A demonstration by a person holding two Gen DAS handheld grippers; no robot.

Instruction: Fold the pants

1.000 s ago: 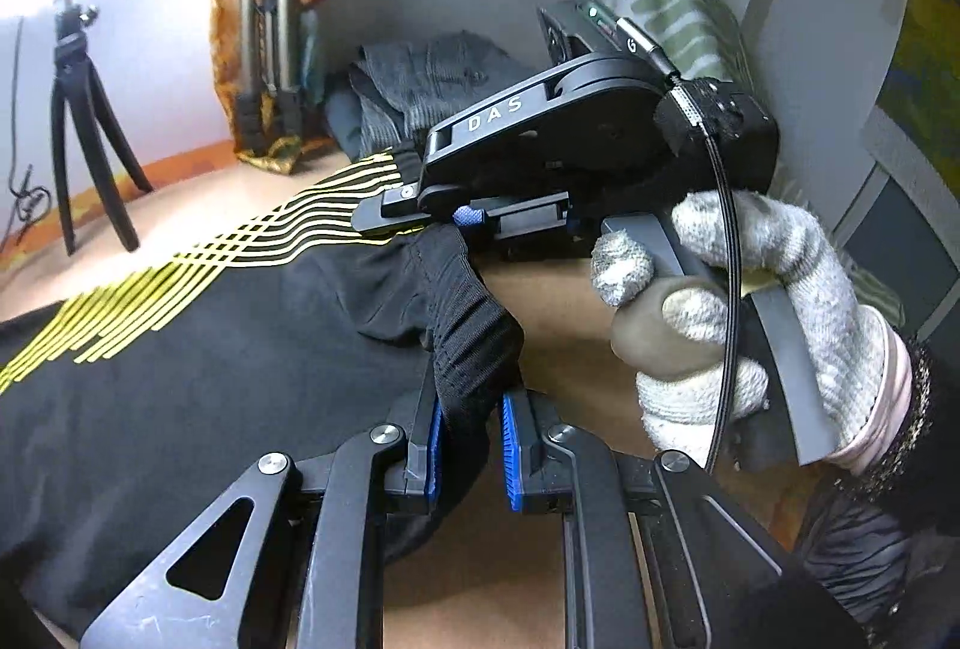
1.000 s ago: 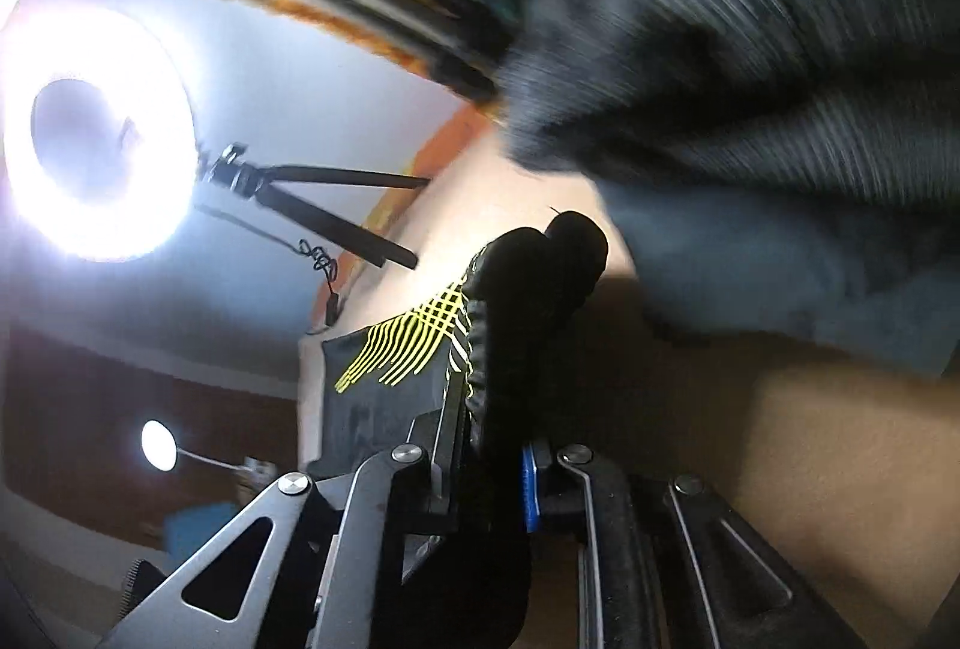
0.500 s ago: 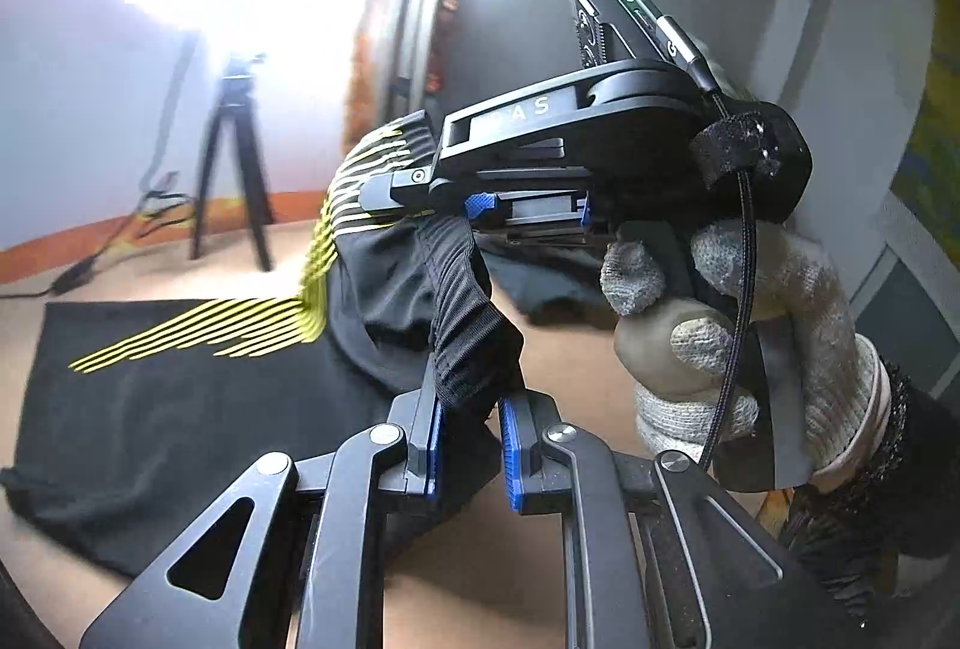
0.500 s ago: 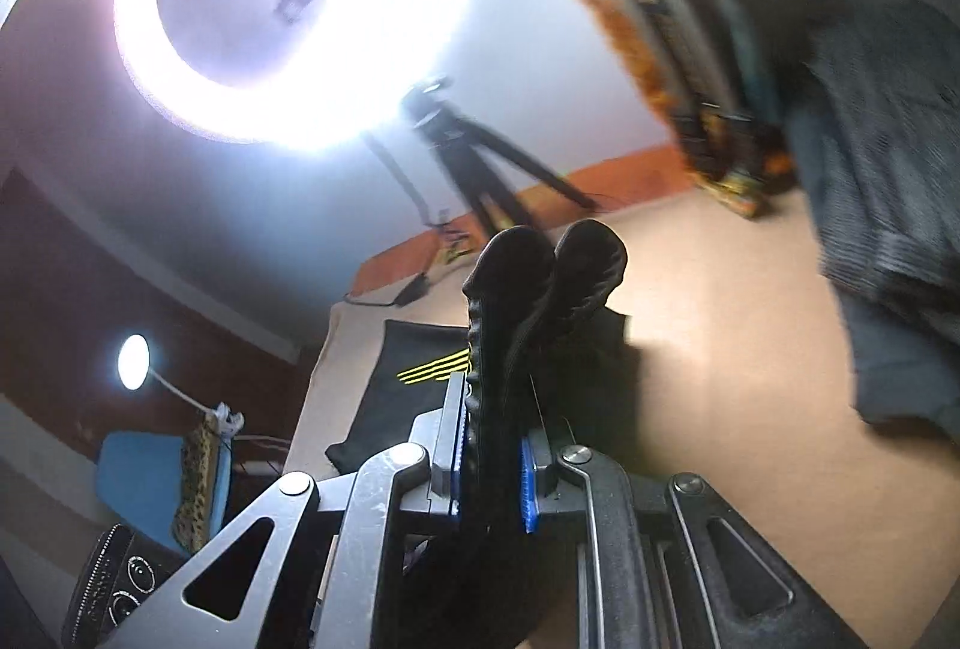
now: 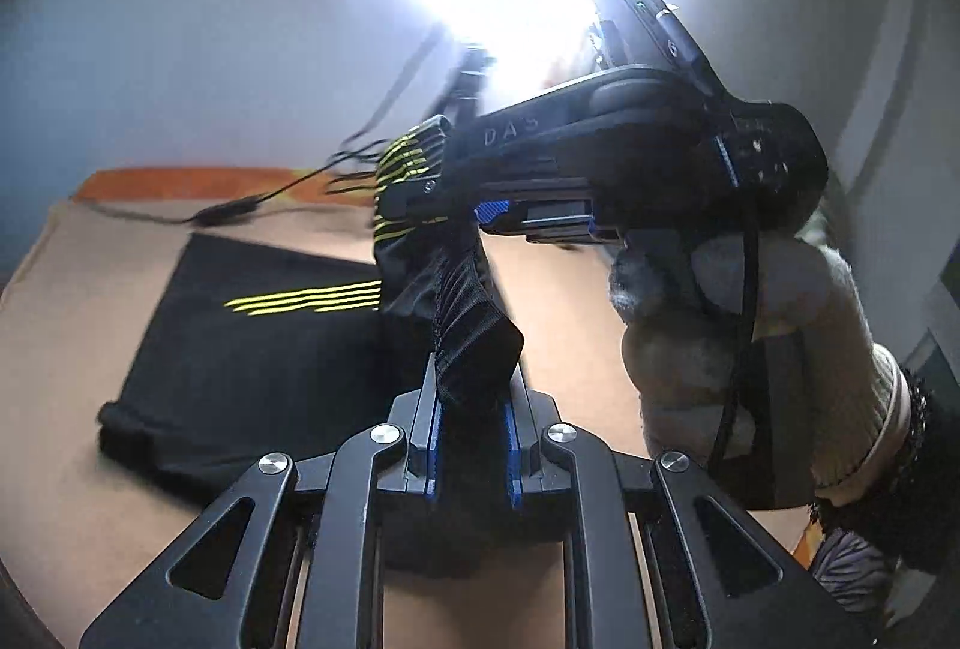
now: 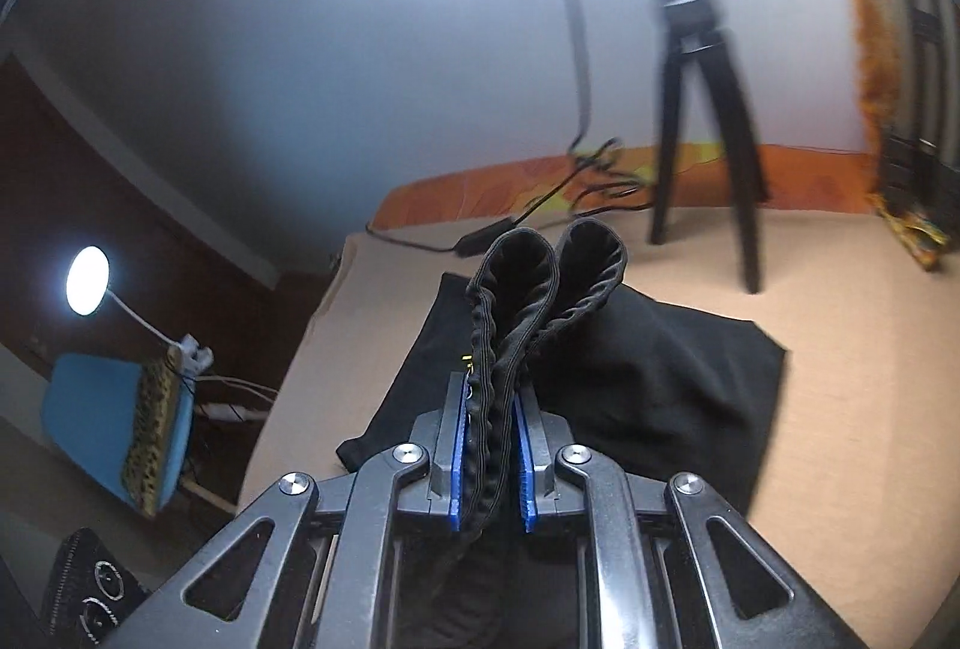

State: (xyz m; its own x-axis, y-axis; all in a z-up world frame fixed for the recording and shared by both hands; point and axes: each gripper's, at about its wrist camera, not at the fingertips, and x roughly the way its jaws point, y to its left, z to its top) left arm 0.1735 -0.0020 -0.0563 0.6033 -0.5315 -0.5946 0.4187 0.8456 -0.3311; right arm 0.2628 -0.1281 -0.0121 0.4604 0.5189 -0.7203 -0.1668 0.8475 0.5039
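Black pants (image 5: 252, 349) with yellow stripes lie on the tan surface, their leg end flat at the left. My left gripper (image 5: 471, 427) is shut on the ribbed black waistband (image 5: 474, 343), lifted above the surface. My right gripper (image 6: 489, 457) is shut on the other part of the waistband (image 6: 540, 283), which stands up in two loops. In the left wrist view the right gripper (image 5: 474, 211) is just ahead, held by a gloved hand (image 5: 750, 349), with the striped cloth hanging from it. The lower pants (image 6: 660, 379) sag below.
A black tripod (image 6: 702, 109) stands on the far side of the tan surface (image 6: 840, 409), with a cable (image 6: 540, 217) trailing beside it. A bright ring light glares overhead. A blue chair (image 6: 120, 427) and a lamp (image 6: 87, 280) are off the left edge.
Both grippers have swung left with the waistband, lifted higher. The pants' upper half now drapes over the leg half. The grey clothes pile has left both views.
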